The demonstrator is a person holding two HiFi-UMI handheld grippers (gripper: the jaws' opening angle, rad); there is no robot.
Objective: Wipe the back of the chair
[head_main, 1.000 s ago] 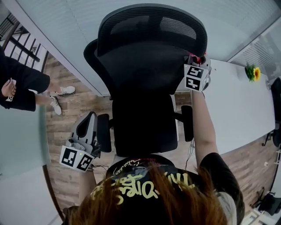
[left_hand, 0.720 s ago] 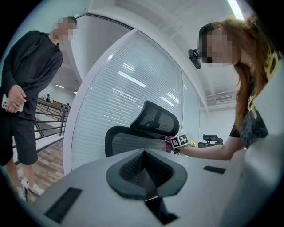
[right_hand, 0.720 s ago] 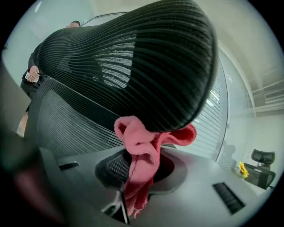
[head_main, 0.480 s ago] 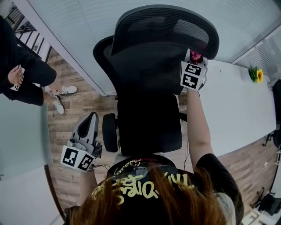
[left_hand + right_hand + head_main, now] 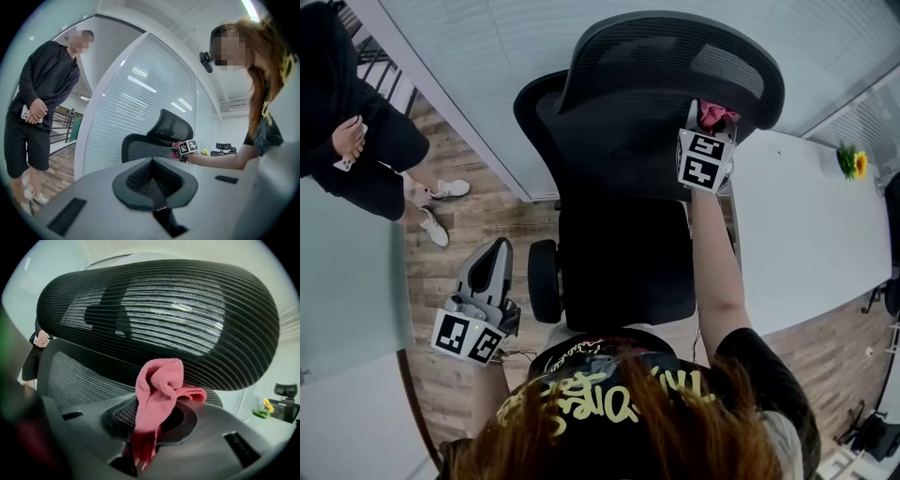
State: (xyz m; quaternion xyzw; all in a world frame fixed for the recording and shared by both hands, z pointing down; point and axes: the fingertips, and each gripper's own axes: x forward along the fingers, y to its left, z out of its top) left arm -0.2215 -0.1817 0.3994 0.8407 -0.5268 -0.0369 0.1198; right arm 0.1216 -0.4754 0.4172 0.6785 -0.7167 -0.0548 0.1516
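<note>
A black mesh office chair (image 5: 628,187) with a curved headrest (image 5: 675,56) fills the middle of the head view. My right gripper (image 5: 711,127) is shut on a pink cloth (image 5: 718,114), held against the chair's upper right side just below the headrest. In the right gripper view the cloth (image 5: 159,390) bunches up out of the jaws, with the headrest (image 5: 164,310) right above it and the mesh back (image 5: 84,376) behind. My left gripper (image 5: 494,253) hangs low at the left, away from the chair, its jaws shut with nothing in them (image 5: 152,180).
A long white table (image 5: 806,234) stands right of the chair, with a small yellow flower (image 5: 848,161) at its far end. A person in black (image 5: 356,141) stands at the left on the wooden floor. A glass wall with blinds (image 5: 487,56) runs behind the chair.
The chair and its headrest have shifted right in the head view. My right gripper with the cloth now sits further in under the headrest. The person at the left has come further into view.
</note>
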